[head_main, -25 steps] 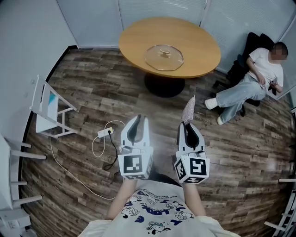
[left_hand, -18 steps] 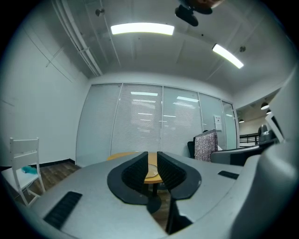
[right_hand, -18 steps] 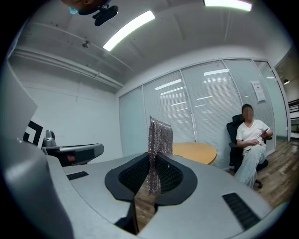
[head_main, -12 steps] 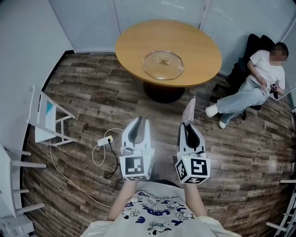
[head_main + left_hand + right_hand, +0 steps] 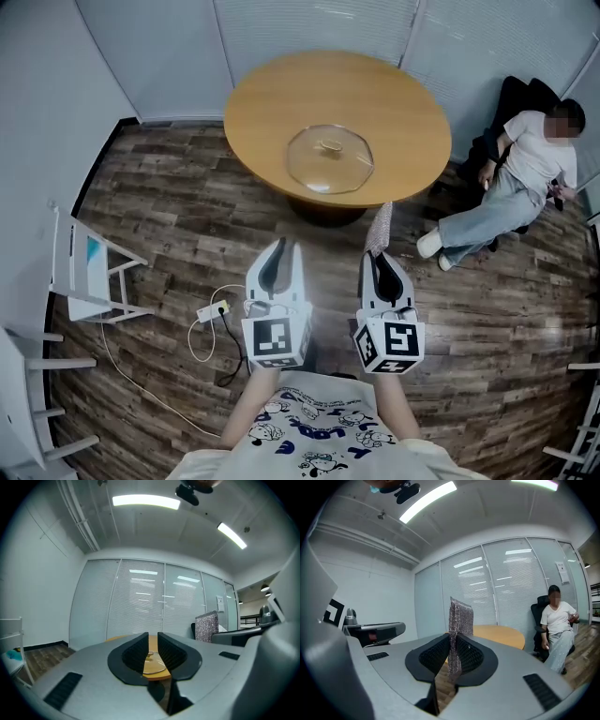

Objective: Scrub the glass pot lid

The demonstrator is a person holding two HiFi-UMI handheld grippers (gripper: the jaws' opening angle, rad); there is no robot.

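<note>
the right gripper (image 5: 379, 255) pinches a silver scrub cloth (image 5: 380, 225), ready to rub the glass pot lid (image 5: 330, 158) far ahead of its fingers. the left gripper (image 5: 279, 248) is slightly apart, empty.

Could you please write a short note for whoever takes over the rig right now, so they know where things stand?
Left gripper: jaws a little apart, nothing between them.
Right gripper: jaws shut on a silvery scrub pad, which stands up out of them.
Glass pot lid: lies knob up on the round wooden table ahead. Both grippers are over the floor, short of the table.
Done: the pad is in the grip.
Left: reach the table, probably steady the lid with the left gripper, then scrub it; the pad has not yet touched it.
Note: a seated person is to the right of the table.
</note>
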